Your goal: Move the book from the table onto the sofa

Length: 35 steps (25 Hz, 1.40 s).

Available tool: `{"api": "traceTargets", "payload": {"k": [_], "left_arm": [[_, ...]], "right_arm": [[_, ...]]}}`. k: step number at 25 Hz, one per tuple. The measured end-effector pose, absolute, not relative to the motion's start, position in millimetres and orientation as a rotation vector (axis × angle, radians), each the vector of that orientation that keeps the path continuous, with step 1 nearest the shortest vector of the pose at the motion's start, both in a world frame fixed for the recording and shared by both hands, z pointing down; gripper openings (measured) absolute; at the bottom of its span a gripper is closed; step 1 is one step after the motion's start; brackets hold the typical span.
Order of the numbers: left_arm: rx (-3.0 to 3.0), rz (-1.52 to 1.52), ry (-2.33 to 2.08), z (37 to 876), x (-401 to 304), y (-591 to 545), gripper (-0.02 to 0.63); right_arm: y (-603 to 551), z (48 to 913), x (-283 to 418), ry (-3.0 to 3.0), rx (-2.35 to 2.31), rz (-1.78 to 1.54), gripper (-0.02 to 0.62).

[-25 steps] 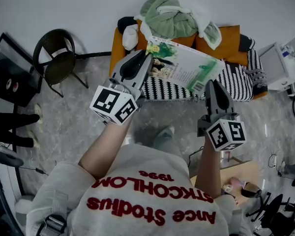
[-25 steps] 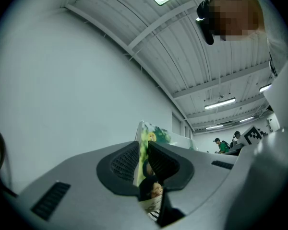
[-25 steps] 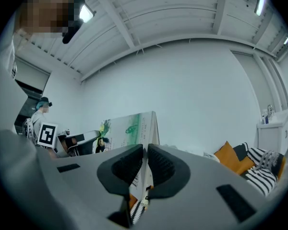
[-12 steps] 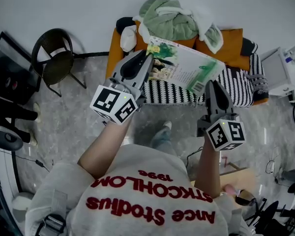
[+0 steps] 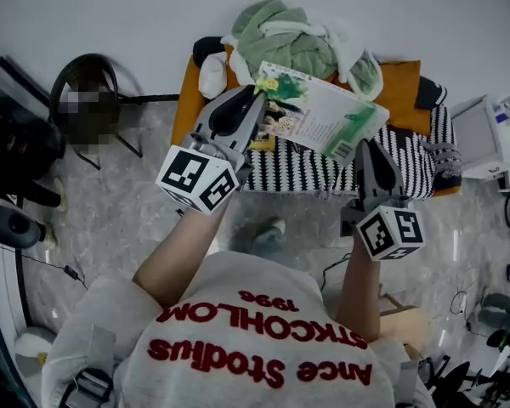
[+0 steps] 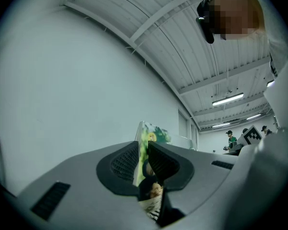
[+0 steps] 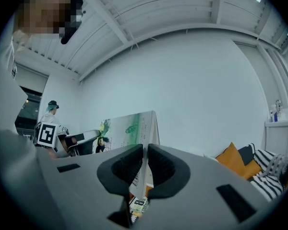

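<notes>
The left gripper (image 5: 257, 99) has its jaws closed down to a narrow slit on one short edge of the book (image 5: 323, 113), the ribbed pads pressing the cover from both sides. The right gripper (image 5: 363, 143) pinches the opposite edge the same way, near the corner with the barcode. The book hangs in the air between them, tilted. In the head view it lies in front of the sofa (image 5: 185, 109), over its striped cover (image 5: 408, 155) and below the heap of green blanket (image 5: 289, 36), and it rests on nothing. It looks like a thin picture book with a glossy cover, so I judge it light but limp and rather slippery (a single pinch at one corner would likely let it droop or slide out). Two grips on opposite edges suit it, each taken well in from the edge with the pads flat on the cover. It should be lowered level onto the striped seat, where the surface is flat, rather than onto the blanket heap.
</notes>
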State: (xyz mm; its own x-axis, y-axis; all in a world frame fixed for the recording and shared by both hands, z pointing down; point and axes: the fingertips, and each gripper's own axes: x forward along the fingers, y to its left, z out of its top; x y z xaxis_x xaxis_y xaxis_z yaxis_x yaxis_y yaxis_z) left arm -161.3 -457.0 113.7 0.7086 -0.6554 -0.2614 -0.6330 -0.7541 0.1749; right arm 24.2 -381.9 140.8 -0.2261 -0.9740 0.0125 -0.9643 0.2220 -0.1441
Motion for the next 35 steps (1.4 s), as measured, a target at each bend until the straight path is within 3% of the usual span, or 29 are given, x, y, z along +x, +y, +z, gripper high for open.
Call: {"api": "traceTargets", "payload": {"k": [20, 35], "left_arm": [[2.789, -0.510, -1.148, 103, -34, -565, 0.066], [2.802, -0.487, -1.085, 115, -2, -599, 0.066]], "right_arm": [[-499, 129, 155, 2.448, -1.844, -0.202, 0.058], [-525, 140, 185, 2.390, -1.892, -0.228, 0.058]]}}
